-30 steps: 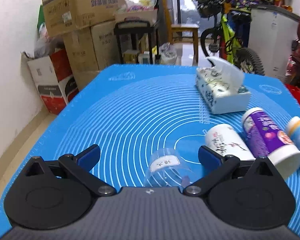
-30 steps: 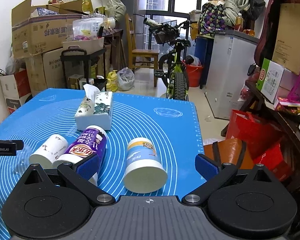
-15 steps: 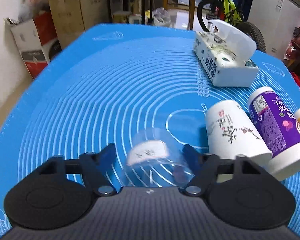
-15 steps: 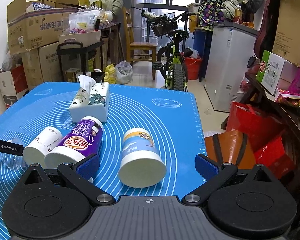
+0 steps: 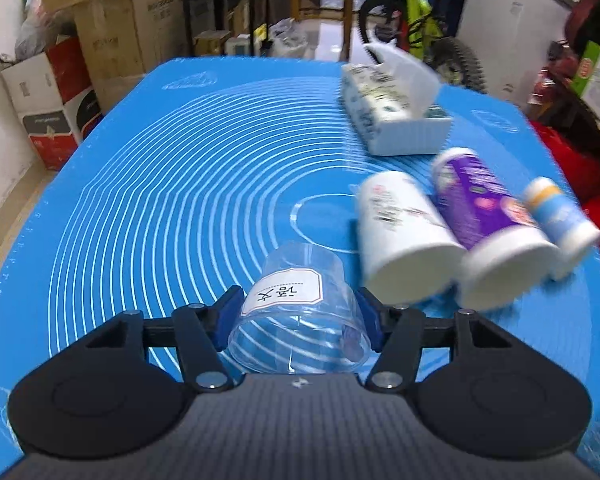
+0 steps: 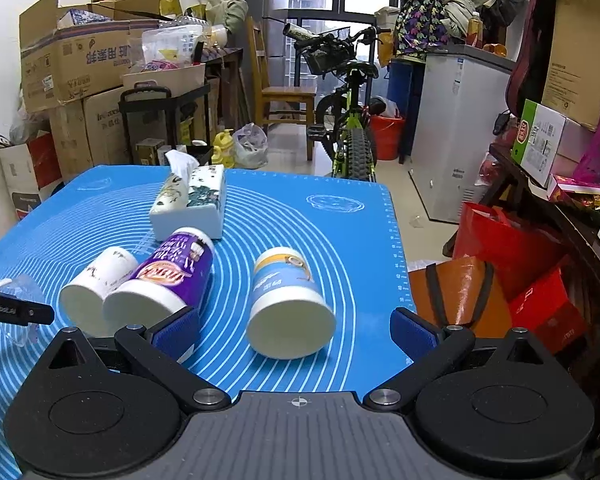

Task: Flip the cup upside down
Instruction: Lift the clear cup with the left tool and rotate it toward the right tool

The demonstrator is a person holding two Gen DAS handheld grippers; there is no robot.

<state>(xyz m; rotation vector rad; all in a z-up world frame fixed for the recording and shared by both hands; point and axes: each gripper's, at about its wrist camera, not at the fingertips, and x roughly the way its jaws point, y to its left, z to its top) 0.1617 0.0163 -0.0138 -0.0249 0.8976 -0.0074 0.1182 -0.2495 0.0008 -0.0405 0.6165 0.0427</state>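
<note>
Cluttered home room used for storage: stacked cardboard boxes (image 6: 80,64) beyond surface's far left corner, bicycle (image 6: 350,120) and wooden chair (image 6: 280,92) past far edge, chest freezer (image 6: 456,120), window behind.

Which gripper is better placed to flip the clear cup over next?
Left. The left gripper is shut on the clear cup; the right gripper is open, nearer the blue-labelled cup.

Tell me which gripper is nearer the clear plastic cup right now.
Left. The left gripper has its blue pads closed on both sides of the clear plastic cup. The right gripper is open and off to the cup's right, beyond the paper cups.
</note>
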